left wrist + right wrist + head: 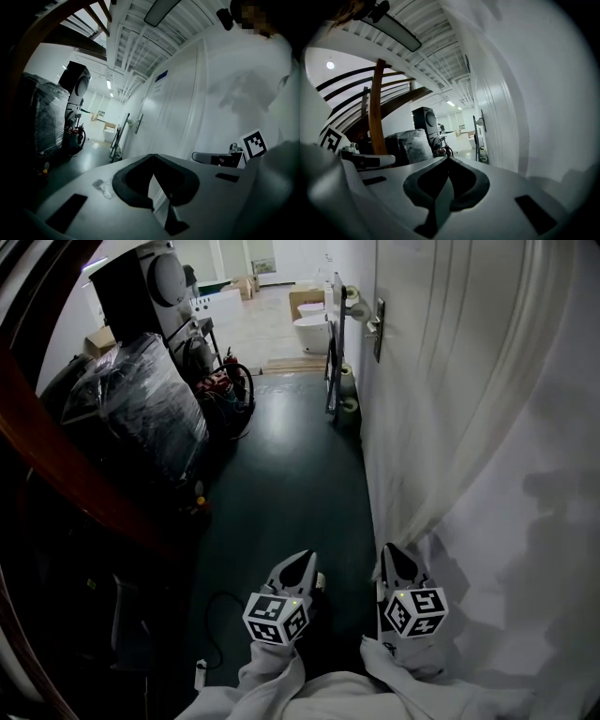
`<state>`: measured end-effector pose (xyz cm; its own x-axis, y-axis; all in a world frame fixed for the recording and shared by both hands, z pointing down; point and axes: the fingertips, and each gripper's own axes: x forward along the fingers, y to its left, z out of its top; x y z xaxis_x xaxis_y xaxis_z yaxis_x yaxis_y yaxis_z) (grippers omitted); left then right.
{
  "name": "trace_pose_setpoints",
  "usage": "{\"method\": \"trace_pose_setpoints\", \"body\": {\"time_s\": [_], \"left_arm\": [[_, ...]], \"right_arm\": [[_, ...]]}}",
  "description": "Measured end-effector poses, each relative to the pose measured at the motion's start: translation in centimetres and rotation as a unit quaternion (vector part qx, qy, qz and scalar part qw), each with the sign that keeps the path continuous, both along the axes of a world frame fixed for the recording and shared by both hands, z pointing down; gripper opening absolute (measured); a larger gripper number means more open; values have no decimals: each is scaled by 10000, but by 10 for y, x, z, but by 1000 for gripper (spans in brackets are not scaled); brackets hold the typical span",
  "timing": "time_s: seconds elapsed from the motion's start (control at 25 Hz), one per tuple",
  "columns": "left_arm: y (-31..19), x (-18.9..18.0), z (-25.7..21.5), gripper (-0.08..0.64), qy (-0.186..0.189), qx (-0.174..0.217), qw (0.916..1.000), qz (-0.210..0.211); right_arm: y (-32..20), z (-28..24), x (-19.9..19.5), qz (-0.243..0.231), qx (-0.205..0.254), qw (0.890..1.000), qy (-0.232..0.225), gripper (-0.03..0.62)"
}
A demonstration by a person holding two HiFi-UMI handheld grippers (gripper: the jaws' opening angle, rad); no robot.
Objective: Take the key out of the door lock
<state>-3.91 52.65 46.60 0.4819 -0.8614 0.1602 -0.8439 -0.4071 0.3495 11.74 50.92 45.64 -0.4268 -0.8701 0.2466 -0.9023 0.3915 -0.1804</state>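
A white door [441,381] runs along the right wall, and its lever handle [378,329] is far ahead; the handle also shows in the left gripper view [139,123] and the right gripper view [481,123]. No key can be made out at this distance. My left gripper [305,561] and right gripper [395,555] are side by side at the bottom of the head view, pointing down the corridor, well short of the handle. The left gripper [153,155] is shut with nothing in it. The right gripper [448,158] has its tips together, also empty.
A plastic-wrapped bulky load [150,413] and stacked machines [150,287] line the left side under a wooden stair rail [75,474]. A metal rack [334,343] leans on the wall before the handle. White toilets [311,329] stand beyond. A cable [216,615] lies on the dark floor.
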Motion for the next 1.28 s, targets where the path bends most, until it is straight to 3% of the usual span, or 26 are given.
{"method": "trace_pose_setpoints", "body": {"time_s": [0.68, 1.28], "left_arm": [[-190, -29, -19, 14, -81, -2, 9999, 140], [-303, -57, -5, 14, 24, -139, 9994, 308]], "right_arm": [[-179, -16, -20, 181, -45, 9998, 43, 52], [-285, -5, -45, 395, -201, 9989, 125, 52]]}}
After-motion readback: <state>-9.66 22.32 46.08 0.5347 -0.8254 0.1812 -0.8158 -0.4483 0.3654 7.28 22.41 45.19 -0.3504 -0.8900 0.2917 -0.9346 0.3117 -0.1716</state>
